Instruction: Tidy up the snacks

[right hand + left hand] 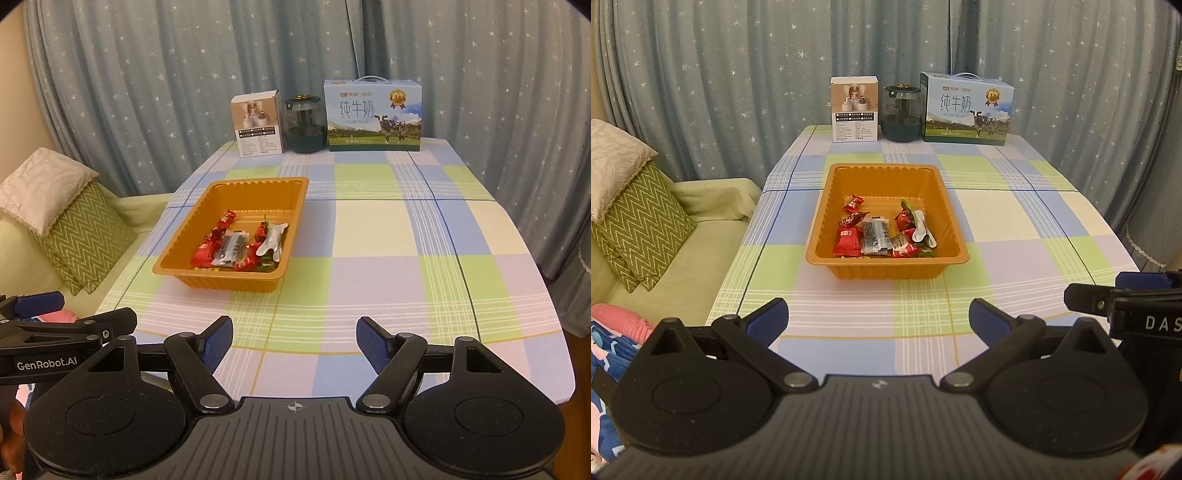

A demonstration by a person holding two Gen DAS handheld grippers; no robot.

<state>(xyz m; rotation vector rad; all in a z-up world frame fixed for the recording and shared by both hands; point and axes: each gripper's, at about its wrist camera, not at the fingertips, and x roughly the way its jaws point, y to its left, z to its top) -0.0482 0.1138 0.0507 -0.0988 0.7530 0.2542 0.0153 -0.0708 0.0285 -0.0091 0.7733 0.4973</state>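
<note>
The tray (887,267) sits mid-desk (1015,229), with the wrapped snacks (882,234) inside it. Behind it, along the far edge, stand a small box (854,109), a jar (901,114) and a milk carton (967,108), left to right. A sofa (701,236) lies left of the desk.

Both wrist cameras sit just above the near edge of the bench (1015,229), tilted downward and facing its far edge and the curtain (738,74) behind. The left view stands nearer the left edge, the right view further right. Both share the orange tray (827,236) and the far-edge boxes (373,114).
</note>
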